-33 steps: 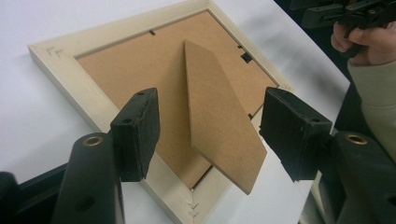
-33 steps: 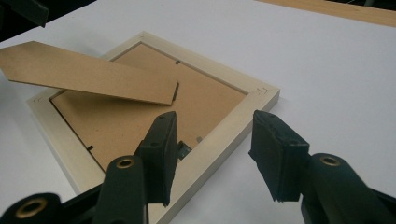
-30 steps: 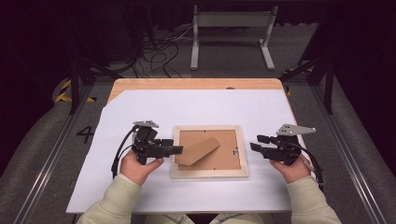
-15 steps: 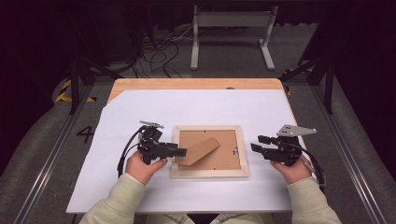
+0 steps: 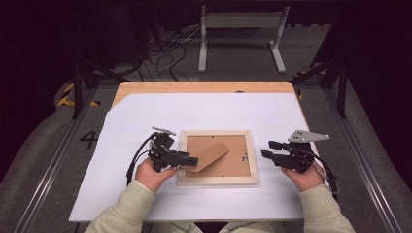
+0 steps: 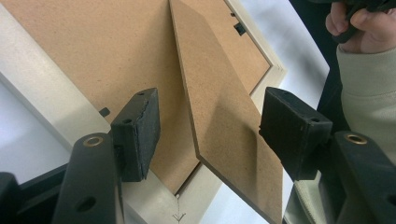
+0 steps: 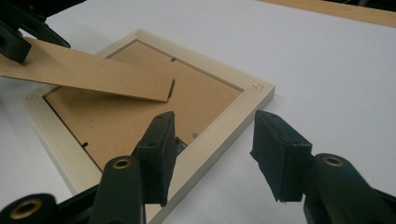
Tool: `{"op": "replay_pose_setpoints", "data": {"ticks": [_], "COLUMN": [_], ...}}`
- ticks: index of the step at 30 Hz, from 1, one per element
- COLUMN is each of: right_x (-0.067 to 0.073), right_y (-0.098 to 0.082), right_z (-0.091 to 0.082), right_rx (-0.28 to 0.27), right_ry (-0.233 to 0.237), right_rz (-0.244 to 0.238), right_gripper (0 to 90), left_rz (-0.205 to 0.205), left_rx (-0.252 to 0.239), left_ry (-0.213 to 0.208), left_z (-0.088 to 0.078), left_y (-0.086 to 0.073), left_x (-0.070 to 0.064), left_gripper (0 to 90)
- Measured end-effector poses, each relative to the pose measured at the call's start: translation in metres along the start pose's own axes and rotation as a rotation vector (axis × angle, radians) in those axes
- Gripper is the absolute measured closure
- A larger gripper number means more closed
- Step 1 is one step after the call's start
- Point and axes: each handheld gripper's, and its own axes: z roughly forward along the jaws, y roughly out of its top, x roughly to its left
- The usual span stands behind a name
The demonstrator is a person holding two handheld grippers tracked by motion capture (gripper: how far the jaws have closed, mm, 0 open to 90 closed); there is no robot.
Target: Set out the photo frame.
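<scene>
A pale wooden picture frame [image 5: 218, 180] lies face down on the white sheet, its brown backing up. Its hardboard stand flap [image 5: 210, 155] is tilted up toward the left. My left gripper [image 5: 192, 161] reaches over the frame's left rail. In the left gripper view its jaws [image 6: 215, 135] stand open on either side of the flap's [image 6: 224, 116] free end, and the pads do not press on it. My right gripper [image 5: 266, 149] hovers open just right of the frame. In the right gripper view the frame's right rail [image 7: 219, 126] runs ahead between its jaws [image 7: 212, 149], with the flap [image 7: 88, 70] beyond.
The white sheet [image 5: 204, 109] covers most of a wooden table [image 5: 204, 87], with bare sheet all around the frame. Beyond the far edge, a metal stand [image 5: 240, 22] and cables [image 5: 165, 53] sit on the dark floor. Rails run along both sides of the table.
My left hand has moved right and down, bringing its jaws from beside the frame to over its left rail and around the flap's end. The right hand has stayed put.
</scene>
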Motion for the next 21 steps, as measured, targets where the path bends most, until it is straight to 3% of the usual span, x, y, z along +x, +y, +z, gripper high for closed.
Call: {"op": "replay_pose_setpoints", "data": {"ticks": [11, 21], "right_x": [-0.001, -0.001], "right_y": [-0.001, -0.003], "right_z": [-0.003, -0.004], "right_rx": [-0.010, -0.006], "right_ry": [-0.006, -0.008], "right_rz": [0.006, 0.004], "right_gripper": [49.0, 48.7], "left_rz": [-0.006, -0.003], "left_rx": [0.035, 0.060], "left_ry": [-0.030, -0.086], "left_z": [0.008, 0.012], "left_y": [0.002, 0.003], "left_x": [0.001, 0.000], "left_gripper": [39.2, 48.1]}}
